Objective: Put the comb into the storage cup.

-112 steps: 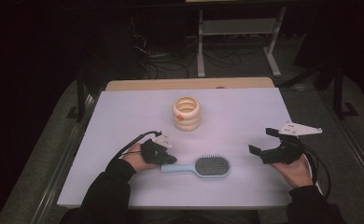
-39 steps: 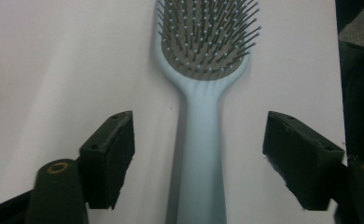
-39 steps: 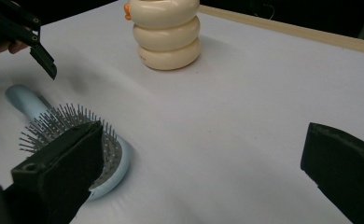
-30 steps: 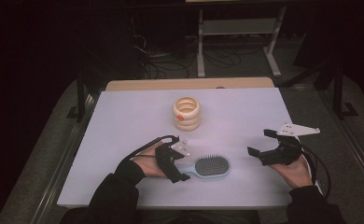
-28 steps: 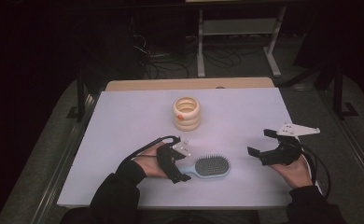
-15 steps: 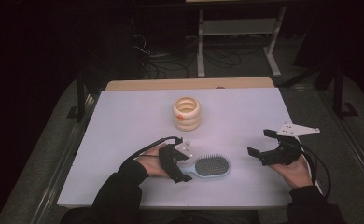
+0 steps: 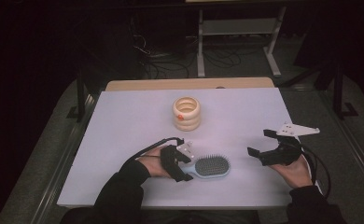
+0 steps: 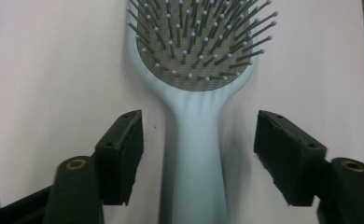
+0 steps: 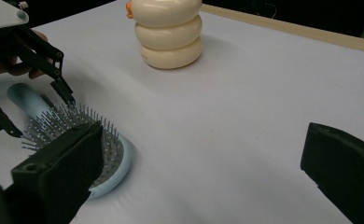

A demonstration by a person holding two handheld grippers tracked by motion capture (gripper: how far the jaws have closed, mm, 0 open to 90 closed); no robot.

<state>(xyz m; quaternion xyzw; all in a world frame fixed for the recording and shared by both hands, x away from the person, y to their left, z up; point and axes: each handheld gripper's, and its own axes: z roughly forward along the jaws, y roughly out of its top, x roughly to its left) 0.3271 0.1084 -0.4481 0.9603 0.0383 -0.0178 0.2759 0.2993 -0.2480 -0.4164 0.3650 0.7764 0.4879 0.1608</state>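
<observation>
On the left, the left gripper [image 7: 182, 165] sits low over the white surface [image 7: 124, 121], its fingers [image 8: 122, 156] set on either side of the pale blue hairbrush [image 8: 196, 140]; the handle runs straight up between them, so the hand is lined up to take it by the narrow part; the fingers have just been closing in, yet a gap shows on both sides and neither pad touches the plastic; the brush lies flat, bristles up, near the front edge of the surface, its head pointing right; beyond it, toward the middle, stands a cream stack of rings [image 7: 186, 113], well apart and out of the way; on the right, the right gripper [image 7: 269, 143] hovers with fingers wide apart and nothing between them, seemingly waiting its turn.
</observation>
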